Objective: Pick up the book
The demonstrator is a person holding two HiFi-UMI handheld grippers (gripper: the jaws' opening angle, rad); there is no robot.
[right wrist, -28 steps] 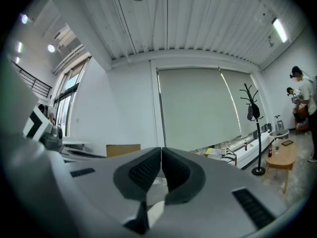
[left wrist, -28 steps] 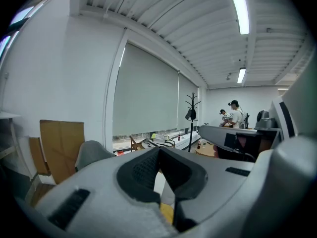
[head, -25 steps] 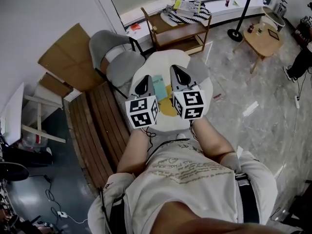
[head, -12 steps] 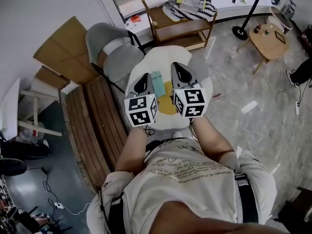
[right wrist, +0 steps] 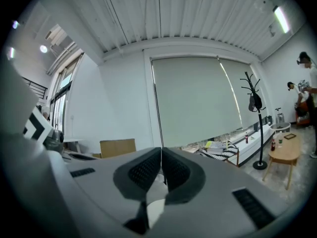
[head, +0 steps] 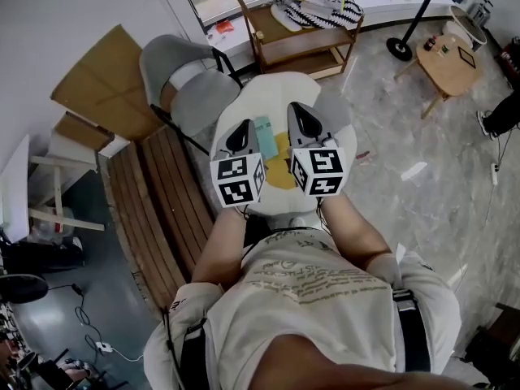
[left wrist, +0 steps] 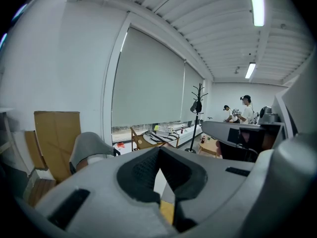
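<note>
The shirt print (head: 313,279) on the person's chest is too small to read, and no other writing is legible. The cubes on both tools carry only black-and-white square markers. The left gripper (head: 241,134) has its jaws pressed together with nothing between them, and the right gripper (head: 299,119) is likewise closed and empty. Both hang over a round white table (head: 276,88). On it, between the two tools, a thin teal book (head: 262,132) lies flat, with a yellow flat item (head: 280,169) just beside it; whether they touch is unclear. Beyond stands a grey chair (head: 175,63), then a wooden shelf unit (head: 292,47) whose top holds a striped cloth (head: 321,6).
</note>
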